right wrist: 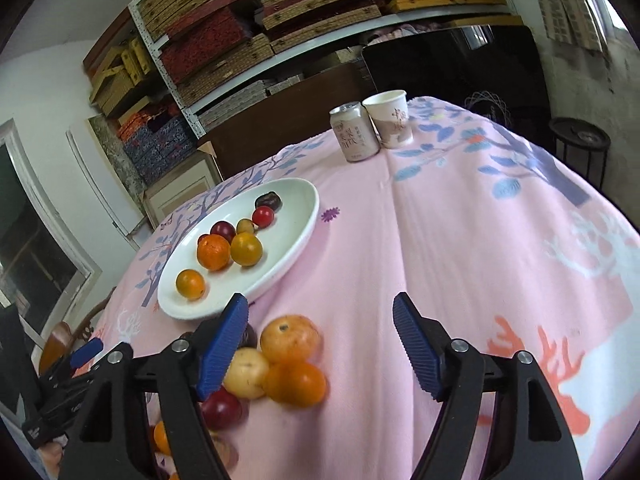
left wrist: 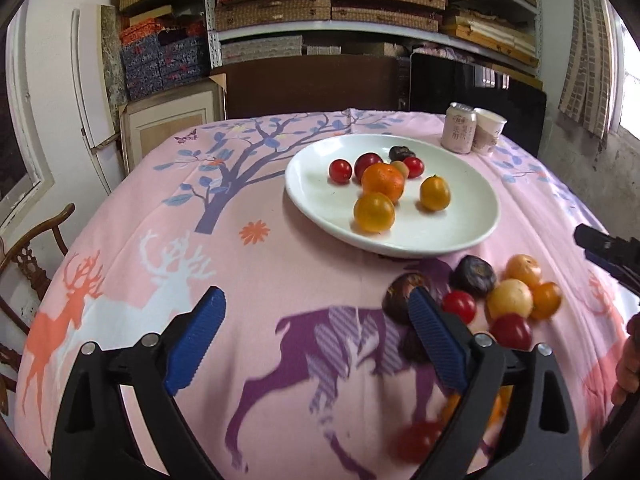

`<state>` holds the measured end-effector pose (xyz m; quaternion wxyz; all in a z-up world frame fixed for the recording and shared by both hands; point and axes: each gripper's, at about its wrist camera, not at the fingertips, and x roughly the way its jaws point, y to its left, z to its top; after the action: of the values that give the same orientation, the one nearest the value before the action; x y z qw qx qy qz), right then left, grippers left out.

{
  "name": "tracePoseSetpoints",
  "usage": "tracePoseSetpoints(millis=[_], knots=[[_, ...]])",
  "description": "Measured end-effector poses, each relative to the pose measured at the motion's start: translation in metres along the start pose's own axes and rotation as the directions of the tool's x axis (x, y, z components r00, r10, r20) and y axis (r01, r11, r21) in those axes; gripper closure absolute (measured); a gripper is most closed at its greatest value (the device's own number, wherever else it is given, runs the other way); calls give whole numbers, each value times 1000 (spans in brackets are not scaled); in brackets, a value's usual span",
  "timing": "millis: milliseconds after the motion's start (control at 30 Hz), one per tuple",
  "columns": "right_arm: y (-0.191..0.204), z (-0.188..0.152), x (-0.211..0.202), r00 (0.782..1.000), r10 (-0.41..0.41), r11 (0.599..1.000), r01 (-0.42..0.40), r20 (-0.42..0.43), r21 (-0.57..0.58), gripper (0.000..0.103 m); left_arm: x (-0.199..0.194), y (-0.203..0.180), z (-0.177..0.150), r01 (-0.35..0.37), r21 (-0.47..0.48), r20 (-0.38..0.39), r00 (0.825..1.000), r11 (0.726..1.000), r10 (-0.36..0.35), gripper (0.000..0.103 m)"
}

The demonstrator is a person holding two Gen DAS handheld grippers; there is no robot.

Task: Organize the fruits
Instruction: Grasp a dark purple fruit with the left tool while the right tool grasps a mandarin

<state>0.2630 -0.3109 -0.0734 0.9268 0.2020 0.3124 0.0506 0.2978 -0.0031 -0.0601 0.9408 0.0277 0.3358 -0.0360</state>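
Observation:
A white plate [left wrist: 452, 232] on the pink tablecloth holds several small fruits, among them an orange [left wrist: 383, 181] and red tomatoes. The plate also shows in the right wrist view [right wrist: 296, 220]. A loose pile of fruit lies on the cloth near the plate: a dark plum [left wrist: 473, 274], a yellow fruit [left wrist: 510, 298], a red tomato [left wrist: 459, 305]. My left gripper [left wrist: 316, 312] is open and empty, its right finger beside the pile. My right gripper [right wrist: 320, 322] is open and empty, just above an orange fruit [right wrist: 290, 338] of the pile.
A pink drink can [left wrist: 459, 128] and a paper cup [left wrist: 489, 131] stand at the table's far side; they also show in the right wrist view, the can [right wrist: 354, 132] and the cup [right wrist: 390, 118]. Shelves of boxes stand behind. A wooden chair [left wrist: 28, 256] is at the left.

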Motion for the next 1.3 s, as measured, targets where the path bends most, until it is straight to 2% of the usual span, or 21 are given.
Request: tracePoseSetpoints(millis=[300, 400, 533, 733, 967, 1167, 1300], knots=[[-14, -18, -19, 1000, 9, 998, -9, 0, 56, 21, -68, 10, -60, 101, -71, 49, 994, 992, -98, 7], [-17, -22, -23, 1000, 27, 997, -27, -3, 79, 20, -85, 19, -73, 138, -125, 59, 990, 983, -132, 6], [-16, -24, -20, 999, 34, 996, -32, -26, 78, 19, -90, 23, -87, 146, -162, -8, 989, 976, -150, 5], [-13, -25, -18, 999, 35, 997, -32, -38, 71, 18, -98, 7, -98, 127, -94, -30, 991, 988, -130, 5], [-15, -26, -16, 998, 32, 996, -28, -50, 84, 16, -102, -15, -105, 138, 4, -56, 989, 990, -137, 5], [-20, -23, -16, 997, 48, 993, -42, -54, 109, 15, -102, -21, -112, 154, 41, -80, 985, 987, -150, 5], [-18, -24, -16, 997, 56, 994, -50, -57, 100, 15, -95, -28, -114, 132, 66, -102, 987, 989, -125, 5]])
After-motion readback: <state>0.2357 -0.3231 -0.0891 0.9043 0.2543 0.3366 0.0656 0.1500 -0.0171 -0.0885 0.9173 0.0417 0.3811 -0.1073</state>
